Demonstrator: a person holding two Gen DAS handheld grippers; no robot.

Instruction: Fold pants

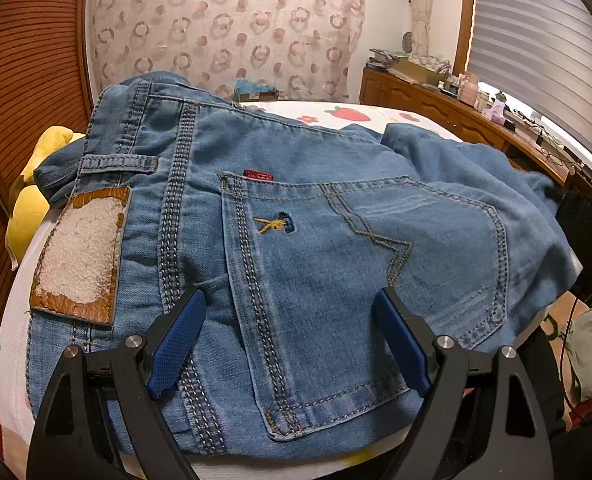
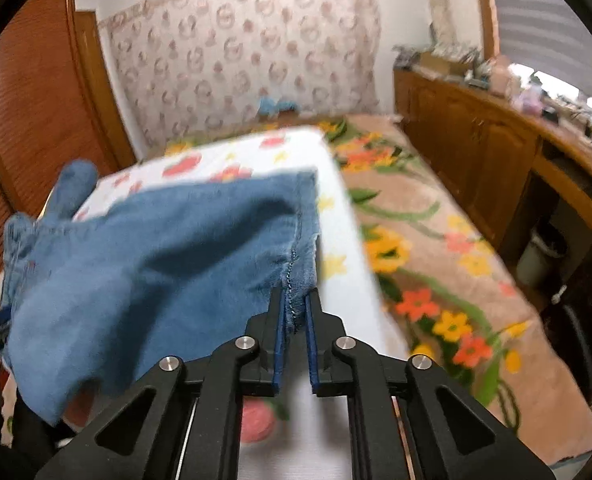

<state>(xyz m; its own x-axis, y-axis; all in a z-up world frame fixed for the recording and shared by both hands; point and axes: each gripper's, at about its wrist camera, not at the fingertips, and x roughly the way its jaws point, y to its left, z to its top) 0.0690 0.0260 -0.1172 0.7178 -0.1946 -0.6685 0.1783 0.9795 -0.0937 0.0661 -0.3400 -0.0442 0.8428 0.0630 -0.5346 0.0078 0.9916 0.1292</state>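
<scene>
Patterned curtain [image 1: 224,28] hangs behind your white strawberry-print bed [image 2: 351,264], with a wooden cabinet [image 2: 475,148] along the right side and a flowered rug [image 2: 435,248] between them. A yellow plush [image 1: 28,208] sits just beyond the jeans [image 1: 296,240], which lie waist-end across the bed. Your left gripper [image 1: 292,312] is spread wide over the back pocket [image 1: 367,280]. Your right gripper [image 2: 295,300] pinches the jeans' hem near the mattress edge.
</scene>
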